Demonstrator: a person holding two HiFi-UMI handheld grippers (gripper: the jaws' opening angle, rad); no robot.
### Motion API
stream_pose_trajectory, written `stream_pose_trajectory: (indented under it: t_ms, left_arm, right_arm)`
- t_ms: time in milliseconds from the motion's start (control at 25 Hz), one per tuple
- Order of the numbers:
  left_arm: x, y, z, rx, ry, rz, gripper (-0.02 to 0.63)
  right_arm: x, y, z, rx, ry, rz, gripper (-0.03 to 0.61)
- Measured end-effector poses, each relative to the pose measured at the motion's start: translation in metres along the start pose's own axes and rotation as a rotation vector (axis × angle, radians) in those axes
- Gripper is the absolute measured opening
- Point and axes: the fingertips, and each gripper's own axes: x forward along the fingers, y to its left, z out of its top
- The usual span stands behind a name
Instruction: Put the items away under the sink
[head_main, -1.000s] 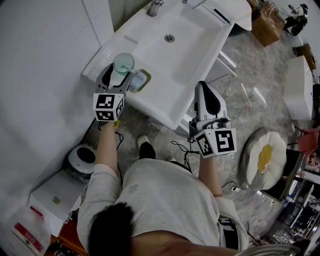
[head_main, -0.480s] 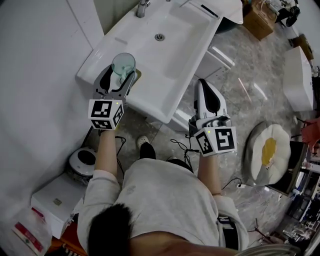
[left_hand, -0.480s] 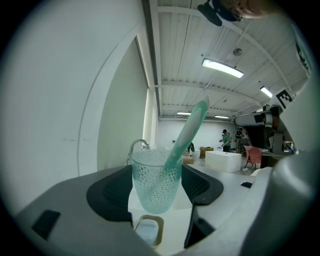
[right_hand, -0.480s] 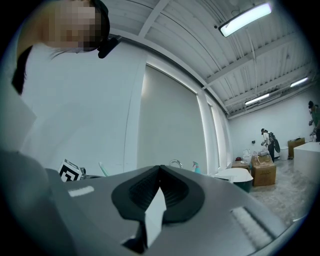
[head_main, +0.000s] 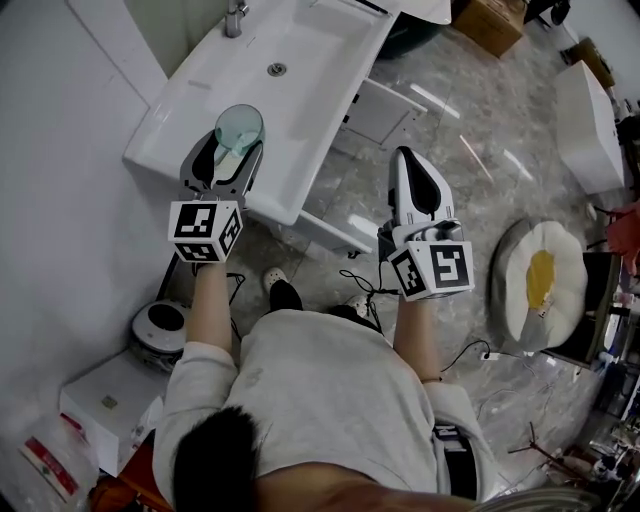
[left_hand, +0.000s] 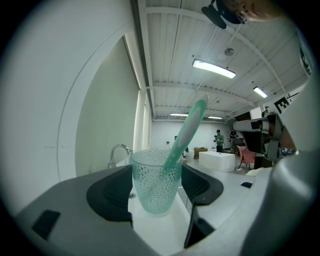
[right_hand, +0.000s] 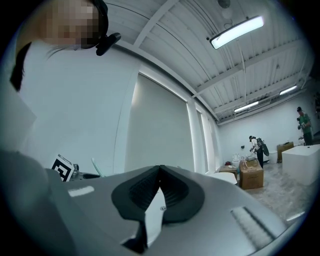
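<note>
A dimpled teal cup (head_main: 240, 127) with a teal toothbrush (left_hand: 185, 131) leaning in it sits between the jaws of my left gripper (head_main: 233, 142), which is shut on it over the front rim of the white sink (head_main: 190, 85). In the left gripper view the cup (left_hand: 155, 181) stands upright between the dark pads (left_hand: 107, 194), with the tap (left_hand: 118, 151) behind it. My right gripper (head_main: 408, 160) hovers over the floor to the right of the sink, shut with nothing in it. Its pads (right_hand: 172, 192) meet in the right gripper view. The white cabinet (head_main: 378, 108) under the sink shows beside the basin.
A white panel (head_main: 330, 232) juts out low under the sink's front edge. Cables (head_main: 362, 290) trail on the marble floor by the person's feet. A round grey device (head_main: 160, 325) and a white box (head_main: 100, 398) sit at the left wall. A cushion (head_main: 538, 283) lies at right.
The sink has slid up and left in the head view as the person backs off. The left gripper keeps the cup and now covers the soap dish; the right gripper stays shut.
</note>
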Motion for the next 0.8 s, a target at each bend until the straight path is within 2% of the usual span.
stream_pose_trajectory:
  t_ms: [480,800]
  left_arm:
    - [0.016,-0.145,0.017,-0.006,-0.029,0.011,0.314]
    - [0.033,-0.226,0.012,-0.006,-0.04,0.022,0.314]
  right_arm:
    - [-0.101,-0.12,0.024,0.029,-0.035,-0.043,0.011]
    - [-0.153,-0.186,0.021,0.024,-0.028,-0.029,0.011]
